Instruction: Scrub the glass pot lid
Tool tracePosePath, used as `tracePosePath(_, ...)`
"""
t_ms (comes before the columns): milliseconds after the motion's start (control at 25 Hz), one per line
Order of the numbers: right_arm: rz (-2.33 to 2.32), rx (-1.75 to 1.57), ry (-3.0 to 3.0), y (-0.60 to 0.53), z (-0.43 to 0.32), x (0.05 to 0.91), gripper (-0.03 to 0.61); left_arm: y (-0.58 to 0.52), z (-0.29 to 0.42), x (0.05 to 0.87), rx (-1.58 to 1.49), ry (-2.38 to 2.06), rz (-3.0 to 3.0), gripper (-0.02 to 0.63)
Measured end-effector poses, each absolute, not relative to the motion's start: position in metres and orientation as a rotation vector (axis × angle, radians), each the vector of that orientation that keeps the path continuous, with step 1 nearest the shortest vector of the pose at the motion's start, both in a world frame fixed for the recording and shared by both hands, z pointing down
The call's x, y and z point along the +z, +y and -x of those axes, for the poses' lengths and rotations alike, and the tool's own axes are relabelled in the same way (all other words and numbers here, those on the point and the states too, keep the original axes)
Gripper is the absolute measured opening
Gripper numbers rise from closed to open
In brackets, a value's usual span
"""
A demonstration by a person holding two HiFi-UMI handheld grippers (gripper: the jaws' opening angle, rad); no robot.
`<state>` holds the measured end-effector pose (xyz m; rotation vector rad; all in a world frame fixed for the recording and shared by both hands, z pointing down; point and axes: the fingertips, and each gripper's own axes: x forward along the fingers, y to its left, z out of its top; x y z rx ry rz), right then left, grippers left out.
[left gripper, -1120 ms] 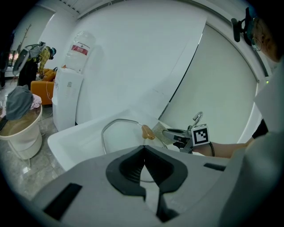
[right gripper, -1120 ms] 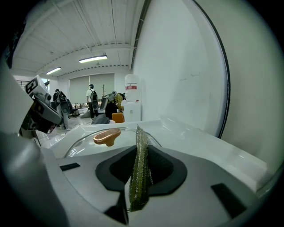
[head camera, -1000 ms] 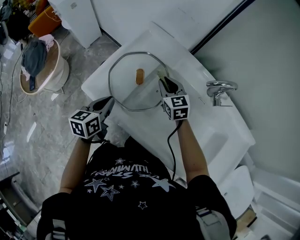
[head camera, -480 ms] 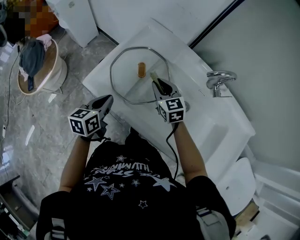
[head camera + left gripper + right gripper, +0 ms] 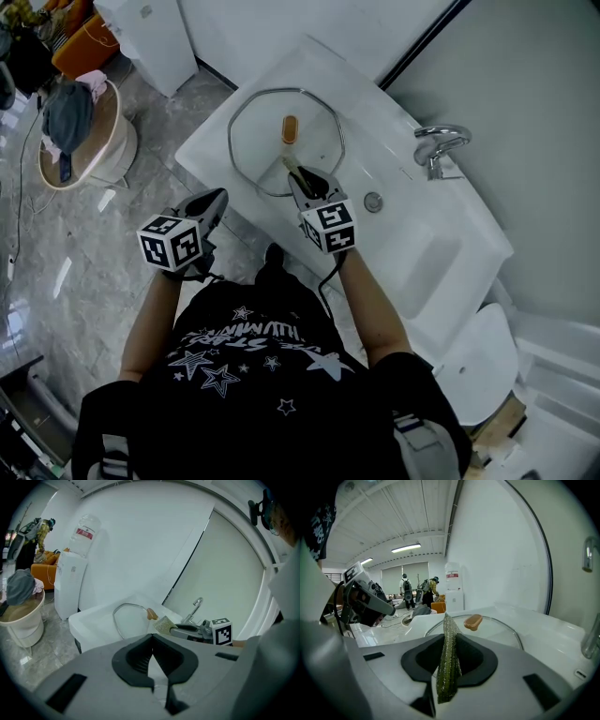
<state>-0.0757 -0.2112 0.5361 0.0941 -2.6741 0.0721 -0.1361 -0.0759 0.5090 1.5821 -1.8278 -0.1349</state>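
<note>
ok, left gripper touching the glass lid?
Apart. Left gripper view: the glass lid lies well ahead of the left gripper, its jaws shut, empty.

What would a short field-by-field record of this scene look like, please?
glass pot lid: lying flat on the white counter, brown knob up
right gripper: shut on a green scrub pad, over the lid's near side
left gripper: shut, empty, beside the counter's front edge
faucet: by the wall, untouched
</note>
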Motion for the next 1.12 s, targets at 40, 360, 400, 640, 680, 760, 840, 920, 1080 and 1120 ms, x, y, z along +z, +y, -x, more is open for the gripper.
tracePosePath(40,-0.086,0.077,-2.674,-0.205,0.076,0.537,0.075,-0.073,0.136,0.508,-0.135,-1.83,-1.584,0.008)
tracePosePath(360,-0.047,0.118,-2.672,-0.169,0.077,0.54,0.075,-0.05,0.131,0.502,-0.148,-1.844,-1.585,0.008)
tracePosePath(400,-0.058,0.12,-2.673,-0.168,0.077,0.539,0.075,-0.047,0.131,0.502,-0.149,-1.844,-1.585,0.008)
tracePosePath(640,-0.186,0.203,-2.672,-0.182,0.07,0.531,0.074,-0.035,0.127,0.503,-0.15,-1.84,-1.582,0.008)
tracePosePath(680,-0.222,0.214,-2.677,-0.186,0.067,0.528,0.074,-0.034,0.127,0.502,-0.15,-1.84,-1.584,0.008)
tracePosePath(760,-0.314,0.235,-2.68,-0.195,0.061,0.523,0.074,-0.033,0.127,0.501,-0.151,-1.841,-1.589,0.008)
tracePosePath(840,-0.409,0.247,-2.668,-0.205,0.057,0.523,0.072,-0.031,0.129,0.499,-0.15,-1.842,-1.594,0.008)
tracePosePath(920,-0.488,0.245,-2.642,-0.214,0.055,0.527,0.072,-0.03,0.13,0.498,-0.148,-1.842,-1.599,0.008)
tracePosePath(1080,-0.591,0.21,-2.612,-0.225,0.06,0.535,0.072,-0.026,0.135,0.497,-0.141,-1.839,-1.605,0.008)
tracePosePath(1120,-0.608,0.201,-2.611,-0.226,0.062,0.535,0.072,-0.024,0.137,0.498,-0.14,-1.84,-1.603,0.008)
